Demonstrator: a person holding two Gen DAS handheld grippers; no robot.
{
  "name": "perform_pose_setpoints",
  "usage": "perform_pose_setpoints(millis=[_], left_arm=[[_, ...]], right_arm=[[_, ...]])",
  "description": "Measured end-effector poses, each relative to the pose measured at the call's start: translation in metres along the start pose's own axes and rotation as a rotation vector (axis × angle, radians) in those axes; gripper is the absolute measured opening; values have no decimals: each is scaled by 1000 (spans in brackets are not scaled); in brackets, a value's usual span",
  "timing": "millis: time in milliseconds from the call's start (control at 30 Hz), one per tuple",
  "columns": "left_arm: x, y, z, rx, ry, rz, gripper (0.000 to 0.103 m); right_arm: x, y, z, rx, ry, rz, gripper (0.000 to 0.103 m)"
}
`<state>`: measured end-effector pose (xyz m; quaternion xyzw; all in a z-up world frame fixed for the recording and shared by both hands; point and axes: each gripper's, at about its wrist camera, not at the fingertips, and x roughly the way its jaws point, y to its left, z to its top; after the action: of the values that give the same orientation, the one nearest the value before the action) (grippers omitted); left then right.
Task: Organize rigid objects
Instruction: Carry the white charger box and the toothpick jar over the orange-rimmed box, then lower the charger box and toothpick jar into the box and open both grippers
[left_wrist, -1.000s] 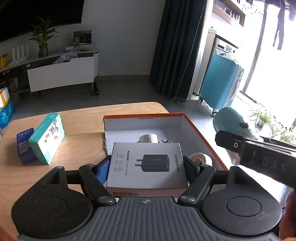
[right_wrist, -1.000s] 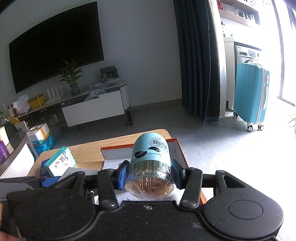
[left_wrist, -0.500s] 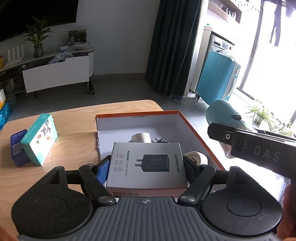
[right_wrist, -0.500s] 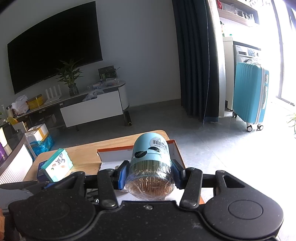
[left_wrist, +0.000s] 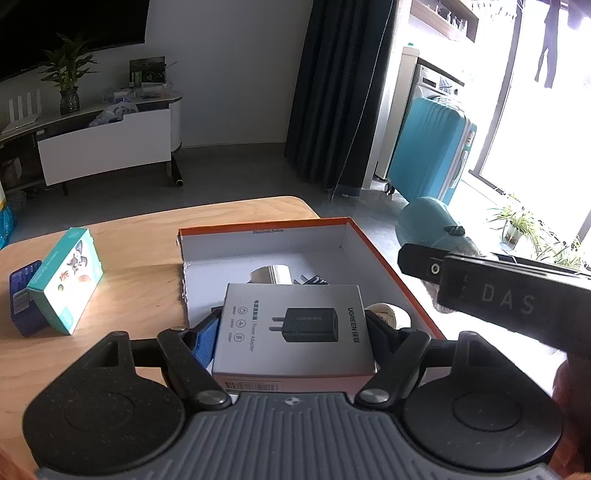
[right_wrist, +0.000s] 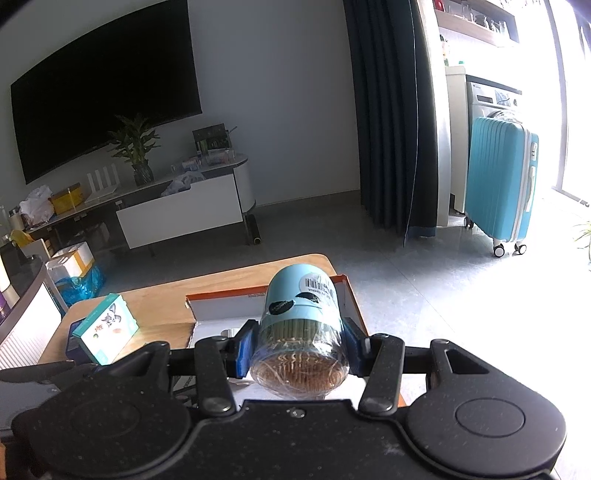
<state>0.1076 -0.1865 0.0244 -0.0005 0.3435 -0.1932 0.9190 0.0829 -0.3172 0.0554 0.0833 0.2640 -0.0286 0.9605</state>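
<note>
My left gripper (left_wrist: 291, 328) is shut on a grey power adapter box (left_wrist: 291, 328), held flat above the open orange-rimmed cardboard box (left_wrist: 373, 251). Inside that box lie a shiny metal piece (left_wrist: 271, 273), a black plug and a white round item (left_wrist: 388, 312), partly hidden by the adapter box. My right gripper (right_wrist: 300, 349) is shut on a clear toothpick jar with a light blue cap (right_wrist: 301, 314), held on its side over the orange-rimmed box (right_wrist: 343, 291). The right gripper's black body (left_wrist: 495, 295) shows at the right of the left wrist view.
A teal carton (left_wrist: 64, 280) leans against a dark blue box (left_wrist: 22, 295) on the left of the wooden table (left_wrist: 129, 280). Past the table are a TV stand (right_wrist: 177, 210), a dark curtain (right_wrist: 388, 110) and a blue suitcase (right_wrist: 498, 192).
The left wrist view has drifted slightly, so the orange-rimmed box and teal carton sit a little further left. Both grips are unchanged.
</note>
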Motion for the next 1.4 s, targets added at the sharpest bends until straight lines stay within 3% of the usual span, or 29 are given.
perform_pose_setpoints(millis=[600,767,1167,1400], left_arm=[[22,-2,4,3,31,-19,79],[27,-3,4,0,38,-21,79],[42,-15,6,11,70,-71,79],[34,-7,7,-19,65,-35,87]], right_arm=[[43,-7,6,-15,54,0,59],[59,-11,14,-23,10,-5,62],[23,-32,18,27,-75,-46,62],[9,-30,19,20,-90,-41,62]])
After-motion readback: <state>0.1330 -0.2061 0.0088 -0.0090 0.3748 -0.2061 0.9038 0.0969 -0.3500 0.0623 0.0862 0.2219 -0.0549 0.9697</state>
